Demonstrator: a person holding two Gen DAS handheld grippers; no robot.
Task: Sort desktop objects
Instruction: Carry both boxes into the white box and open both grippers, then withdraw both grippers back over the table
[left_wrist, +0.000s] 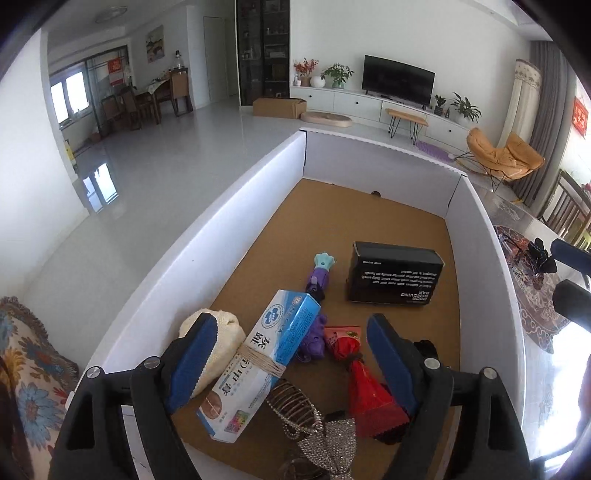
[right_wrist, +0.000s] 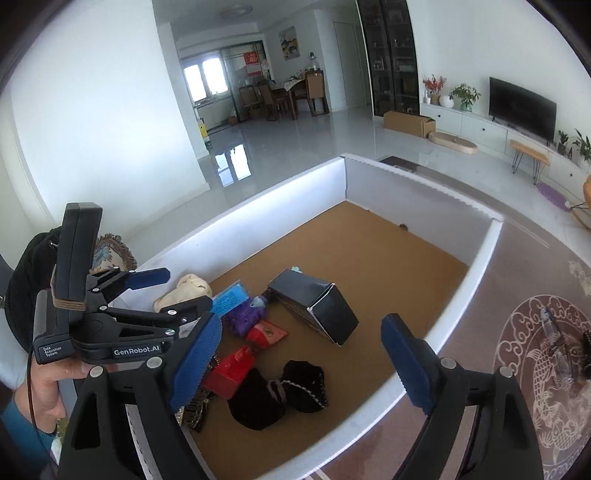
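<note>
left gripper (left_wrist: 291, 360): jaws spread wide, nothing pinched. It hangs over the near end of the tray, with the white-and-blue box right between the blue pads but not squeezed.
right gripper (right_wrist: 301, 363): also wide apart and empty, sitting above the tray's near right corner. You can see the person's hand (right_wrist: 48, 384) holding the other gripper off to the left in this view.
sparkly bow (left_wrist: 328, 446): closest thing, a rhinestone bow clip at the near edge, partly over a coiled metal clip (left_wrist: 295, 400).
white-and-blue box (left_wrist: 258, 365): long carton with a rubber band around its middle, lying slanted, one end resting against the cream cloth bundle (left_wrist: 218, 339).
red packet (left_wrist: 369, 391): crinkly red thing just right of the box, touching the purple toy.
black pouches (right_wrist: 280, 391): two dark soft lumps side by side, near the tray's right wall.
purple toy (left_wrist: 317, 291): purple with a teal shell-shaped end, half tucked under the carton.
black box (left_wrist: 395, 273): farther in, standing clear of the pile, white print on its side.
tray (left_wrist: 229, 206): white walls, brown cork-looking floor, far half bare.
surface (right_wrist: 480, 295): brownish patterned cover right of the tray, with a dark clip thing (right_wrist: 587, 350) lying on it, too blurry to call.
</note>
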